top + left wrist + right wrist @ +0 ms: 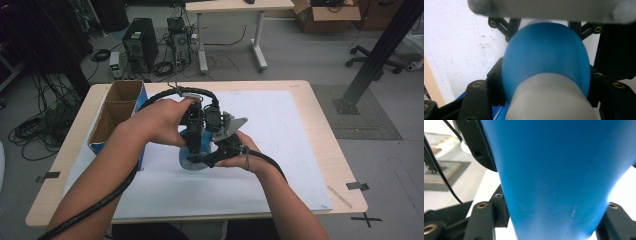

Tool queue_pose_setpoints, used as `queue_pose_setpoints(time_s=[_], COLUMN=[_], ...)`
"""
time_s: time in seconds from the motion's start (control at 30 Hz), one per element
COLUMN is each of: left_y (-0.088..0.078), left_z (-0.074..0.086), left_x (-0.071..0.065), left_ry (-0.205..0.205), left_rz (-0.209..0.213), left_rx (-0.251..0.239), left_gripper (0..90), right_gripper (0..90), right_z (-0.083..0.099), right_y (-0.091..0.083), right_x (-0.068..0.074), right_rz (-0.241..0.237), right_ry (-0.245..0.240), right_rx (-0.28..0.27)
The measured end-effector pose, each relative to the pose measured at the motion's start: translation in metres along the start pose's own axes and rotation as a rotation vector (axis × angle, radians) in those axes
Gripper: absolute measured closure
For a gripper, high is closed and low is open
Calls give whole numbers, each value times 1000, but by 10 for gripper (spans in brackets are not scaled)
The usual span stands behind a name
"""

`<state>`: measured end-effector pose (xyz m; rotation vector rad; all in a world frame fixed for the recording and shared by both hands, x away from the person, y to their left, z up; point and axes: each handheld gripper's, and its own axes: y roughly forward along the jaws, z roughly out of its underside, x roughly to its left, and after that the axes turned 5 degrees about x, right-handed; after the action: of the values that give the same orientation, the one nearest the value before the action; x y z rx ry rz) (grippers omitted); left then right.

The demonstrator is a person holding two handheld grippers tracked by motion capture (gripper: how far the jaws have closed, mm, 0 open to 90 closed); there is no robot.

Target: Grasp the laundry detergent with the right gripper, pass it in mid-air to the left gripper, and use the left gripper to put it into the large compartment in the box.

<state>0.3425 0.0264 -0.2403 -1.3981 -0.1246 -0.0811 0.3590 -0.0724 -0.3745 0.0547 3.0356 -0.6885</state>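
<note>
A blue bottle (192, 146) with a whitish end is held over the white sheet (280, 150) in the middle of the table, between both hands. My left gripper (193, 142) comes down on it from above, and its jaws are shut on the rounded blue body (546, 52), with the whitish cap (551, 100) nearest the camera. My right gripper (202, 160) reaches in from the right, low down. In the right gripper view the tapering blue body (554, 165) spans the whole gap between the jaws, with the pads against its sides.
An open cardboard box (116, 112) with a blue side stands at the table's left edge, close to the left forearm. Black cables trail from both grippers. Beyond the table lie a computer tower (141, 42), loose cables and a desk.
</note>
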Motion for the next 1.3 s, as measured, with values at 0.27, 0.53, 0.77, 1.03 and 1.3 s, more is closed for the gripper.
queue_pose_setpoints(time_s=[0.27,0.53,0.77,1.03,1.3], left_y=[-2,-3,-6,-13,-30], left_z=[-4,-7,-8,-2,15], left_x=[1,2,3,7,22], left_ry=[12,12,7,-35,-220], left_rz=[6,6,9,25,67], left_rx=[0,5,5,2,4], left_gripper=[377,377,377,377,376], right_gripper=[271,107,0,0,0], right_z=[5,9,11,16,19], right_y=[-5,-9,-13,-42,-93], right_x=[1,1,1,-4,-11], right_rz=[13,27,12,71,134], right_ry=[27,67,91,123,124], right_rx=[-9,-28,-43,-60,-32])
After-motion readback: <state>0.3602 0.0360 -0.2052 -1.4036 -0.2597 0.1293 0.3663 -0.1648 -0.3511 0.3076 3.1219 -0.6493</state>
